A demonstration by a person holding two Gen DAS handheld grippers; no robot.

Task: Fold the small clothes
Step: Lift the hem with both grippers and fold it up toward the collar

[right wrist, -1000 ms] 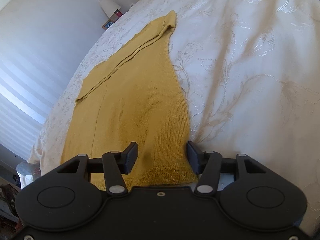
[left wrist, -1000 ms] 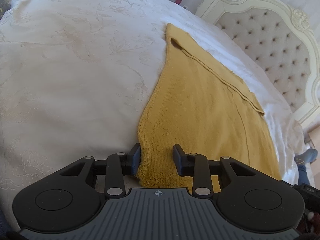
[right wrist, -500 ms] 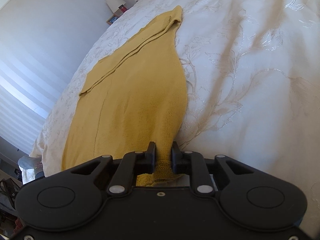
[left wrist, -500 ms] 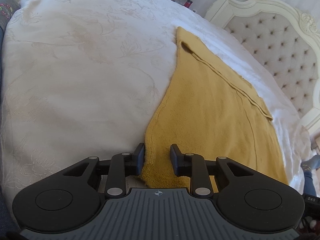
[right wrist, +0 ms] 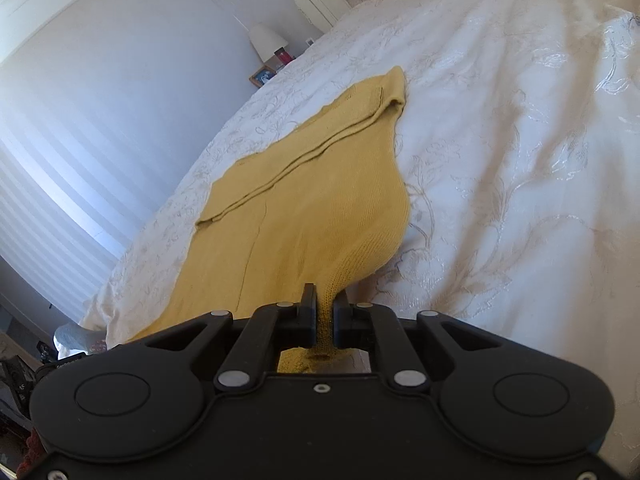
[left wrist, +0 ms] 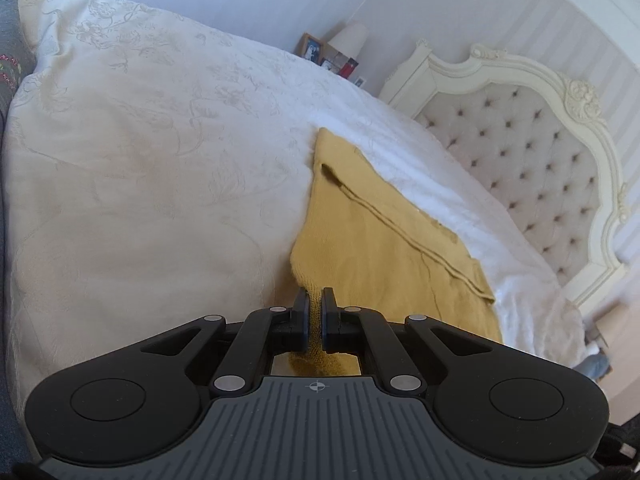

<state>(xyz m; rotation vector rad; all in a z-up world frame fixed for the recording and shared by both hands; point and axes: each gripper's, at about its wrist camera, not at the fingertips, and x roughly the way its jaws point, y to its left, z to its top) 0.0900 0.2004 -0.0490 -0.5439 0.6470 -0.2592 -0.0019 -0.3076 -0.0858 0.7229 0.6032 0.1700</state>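
Here both claws (left wrist: 315,300) (right wrist: 323,296) pinch the yellow knit (left wrist: 380,248), stretching lengthwise away.

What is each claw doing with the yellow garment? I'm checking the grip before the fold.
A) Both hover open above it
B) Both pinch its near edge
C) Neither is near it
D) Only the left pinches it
B: the left claw and right claw each have the garment pinched between their pads.
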